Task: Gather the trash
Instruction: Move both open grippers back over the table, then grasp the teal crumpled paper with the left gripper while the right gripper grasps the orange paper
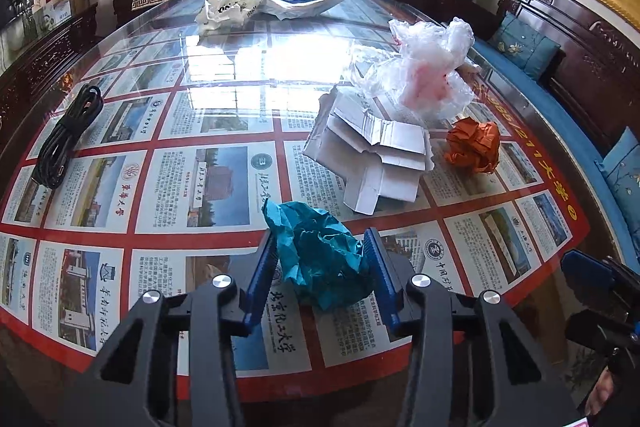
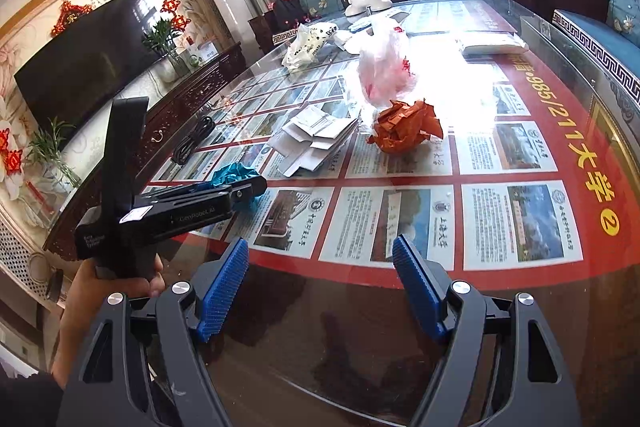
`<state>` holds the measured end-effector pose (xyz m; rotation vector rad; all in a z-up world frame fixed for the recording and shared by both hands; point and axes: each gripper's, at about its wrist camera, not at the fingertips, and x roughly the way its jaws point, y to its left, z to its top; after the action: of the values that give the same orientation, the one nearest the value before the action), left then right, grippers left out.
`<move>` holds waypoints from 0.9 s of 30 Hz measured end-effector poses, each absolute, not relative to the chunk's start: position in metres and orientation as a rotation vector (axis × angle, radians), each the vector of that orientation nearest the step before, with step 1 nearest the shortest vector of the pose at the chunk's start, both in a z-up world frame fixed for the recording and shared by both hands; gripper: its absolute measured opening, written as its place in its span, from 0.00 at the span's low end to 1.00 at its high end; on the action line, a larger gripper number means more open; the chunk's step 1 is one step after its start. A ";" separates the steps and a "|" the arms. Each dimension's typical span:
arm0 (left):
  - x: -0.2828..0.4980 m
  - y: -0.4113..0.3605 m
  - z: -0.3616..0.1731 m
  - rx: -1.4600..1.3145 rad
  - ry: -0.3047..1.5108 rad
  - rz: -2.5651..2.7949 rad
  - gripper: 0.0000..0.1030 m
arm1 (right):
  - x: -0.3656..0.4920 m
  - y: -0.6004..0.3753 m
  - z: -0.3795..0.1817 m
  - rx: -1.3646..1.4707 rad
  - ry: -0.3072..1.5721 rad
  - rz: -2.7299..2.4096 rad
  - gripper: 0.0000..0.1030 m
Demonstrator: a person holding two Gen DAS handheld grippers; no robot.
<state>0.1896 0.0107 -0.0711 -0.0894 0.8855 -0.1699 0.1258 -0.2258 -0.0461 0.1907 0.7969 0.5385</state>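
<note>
Glass tabletop (image 1: 224,75): teal paper wad (image 1: 320,259) between left gripper (image 1: 320,259) fingers.

Paper ball (image 1: 474,145) right of flattened box (image 1: 376,163)

Red poster (image 2: 560,131) reads "985/211" — left hand-held gripper (image 2: 240,193) reads "CenRobot.AI".

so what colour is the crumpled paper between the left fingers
Teal blue paper; it shows best in the left wrist view.
</note>
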 end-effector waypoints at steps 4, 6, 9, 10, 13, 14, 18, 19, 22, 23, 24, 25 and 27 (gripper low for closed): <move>0.187 0.009 -0.069 -0.110 0.880 -0.201 0.43 | 0.137 -0.229 -0.045 0.196 0.805 0.523 0.70; 0.184 0.008 -0.065 -0.127 0.871 -0.216 0.43 | 0.146 -0.230 -0.045 0.197 0.817 0.513 0.70; 0.180 0.008 -0.055 -0.157 0.843 -0.242 0.43 | 0.161 -0.231 -0.046 0.192 0.829 0.484 0.70; 0.180 0.007 -0.052 -0.164 0.838 -0.251 0.43 | 0.165 -0.231 -0.047 0.188 0.834 0.474 0.70; 0.183 0.006 -0.047 -0.187 0.831 -0.274 0.43 | 0.179 -0.231 -0.050 0.191 0.848 0.450 0.70; 0.185 0.007 -0.046 -0.202 0.833 -0.281 0.43 | 0.183 -0.232 -0.052 0.194 0.851 0.447 0.70; 0.198 0.004 -0.051 -0.250 0.848 -0.304 0.43 | 0.201 -0.229 -0.056 0.202 0.855 0.422 0.70; 0.202 0.003 -0.052 -0.259 0.850 -0.310 0.43 | 0.206 -0.229 -0.057 0.204 0.857 0.415 0.69; 0.215 -0.002 -0.053 -0.280 0.851 -0.324 0.43 | 0.221 -0.228 -0.059 0.206 0.862 0.393 0.68; 0.219 -0.005 -0.052 -0.280 0.848 -0.326 0.43 | 0.225 -0.228 -0.059 0.198 0.866 0.389 0.68; 0.223 -0.006 -0.051 -0.288 0.846 -0.329 0.43 | 0.231 -0.226 -0.060 0.180 0.870 0.379 0.68; 0.228 -0.008 -0.050 -0.292 0.845 -0.332 0.43 | 0.236 -0.226 -0.060 0.168 0.868 0.369 0.68; 0.236 -0.011 -0.048 -0.295 0.842 -0.334 0.43 | 0.246 -0.225 -0.061 0.159 0.876 0.362 0.68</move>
<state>0.2361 -0.0105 -0.0480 -0.2953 0.8419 -0.3340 0.2464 -0.2250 -0.0607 0.1592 0.8760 0.3619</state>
